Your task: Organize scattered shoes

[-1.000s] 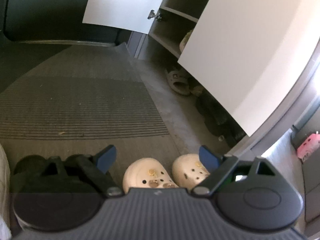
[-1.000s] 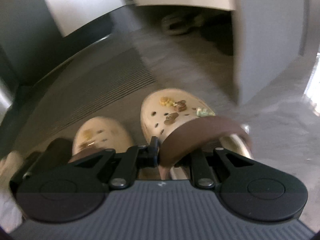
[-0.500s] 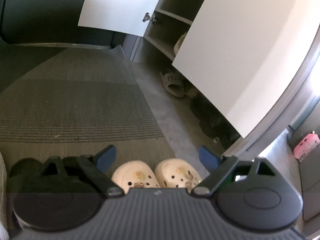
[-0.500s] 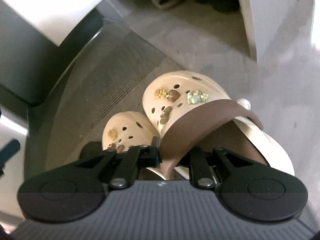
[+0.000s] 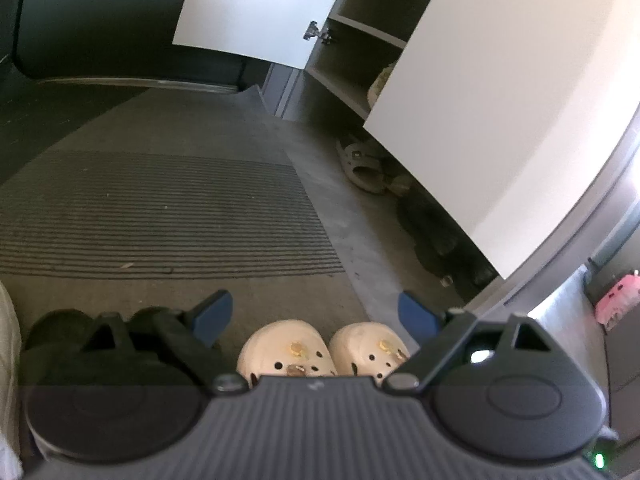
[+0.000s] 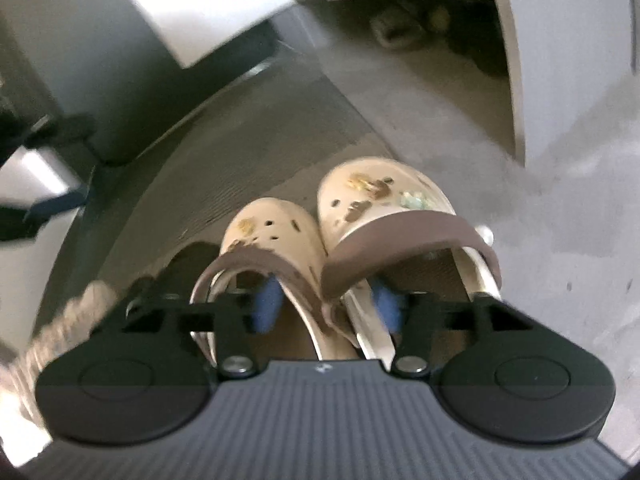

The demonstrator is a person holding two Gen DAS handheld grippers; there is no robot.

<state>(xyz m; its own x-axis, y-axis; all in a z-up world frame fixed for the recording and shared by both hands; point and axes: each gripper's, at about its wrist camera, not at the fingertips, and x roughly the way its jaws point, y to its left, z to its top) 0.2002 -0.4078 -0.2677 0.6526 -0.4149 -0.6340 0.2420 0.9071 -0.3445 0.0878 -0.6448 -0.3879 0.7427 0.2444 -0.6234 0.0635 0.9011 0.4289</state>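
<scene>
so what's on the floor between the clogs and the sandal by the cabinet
Bare floor only, plus the mat's edge, from clogs to sandal, in the left wrist view.

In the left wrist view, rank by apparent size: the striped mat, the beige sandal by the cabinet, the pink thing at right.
1. striped mat
2. beige sandal
3. pink thing, partly cropped, so its rank is unsure.

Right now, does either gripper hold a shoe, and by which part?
Neither. The left gripper is open and empty. The right gripper jaws are opening around the right clog's brown heel strap, no longer pinching it.
</scene>
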